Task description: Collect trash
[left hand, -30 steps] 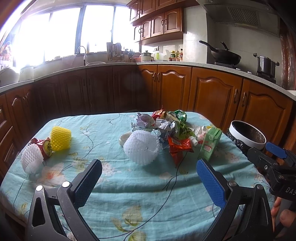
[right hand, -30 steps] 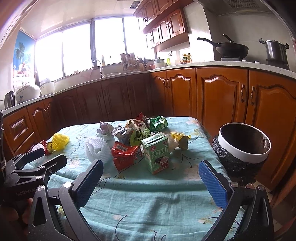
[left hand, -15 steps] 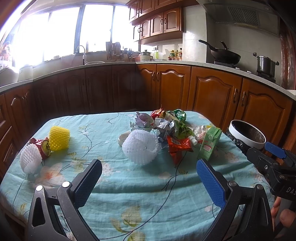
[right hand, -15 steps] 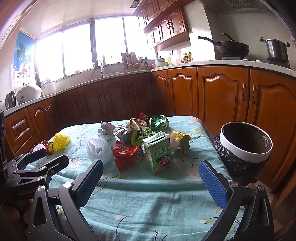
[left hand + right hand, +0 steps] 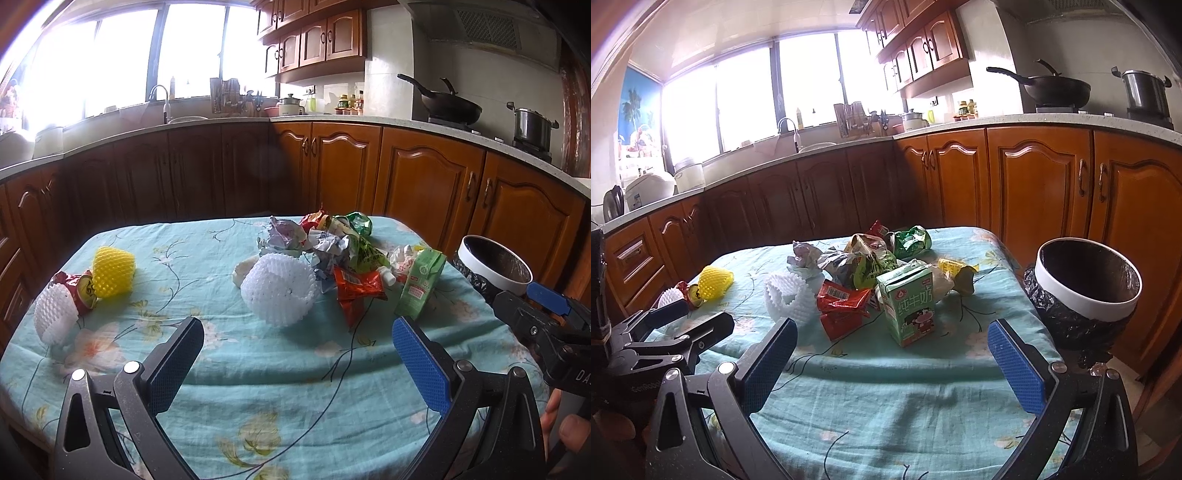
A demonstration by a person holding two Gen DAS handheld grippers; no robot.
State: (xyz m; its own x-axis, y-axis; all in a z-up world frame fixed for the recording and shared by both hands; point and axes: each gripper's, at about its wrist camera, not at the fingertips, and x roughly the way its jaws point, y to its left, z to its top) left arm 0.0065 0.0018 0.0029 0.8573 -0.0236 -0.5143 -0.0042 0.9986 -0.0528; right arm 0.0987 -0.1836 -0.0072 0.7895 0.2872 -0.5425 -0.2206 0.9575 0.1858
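Both wide-open grippers, left gripper (image 5: 297, 354) and right gripper (image 5: 892, 356), slightly nearer upright milk carton (image 5: 910, 304), long axis vertical.

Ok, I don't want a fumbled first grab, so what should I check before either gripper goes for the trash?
1. Left gripper open and empty: ok.
2. Right gripper open and empty: ok.
3. Trash bin upright, mouth open, lined: ok.
4. Green milk carton standing clear at the pile's near edge: ok.
5. White foam net free of other trash: cannot tell, its far side meets the pile.
6. Carton empty: cannot tell.
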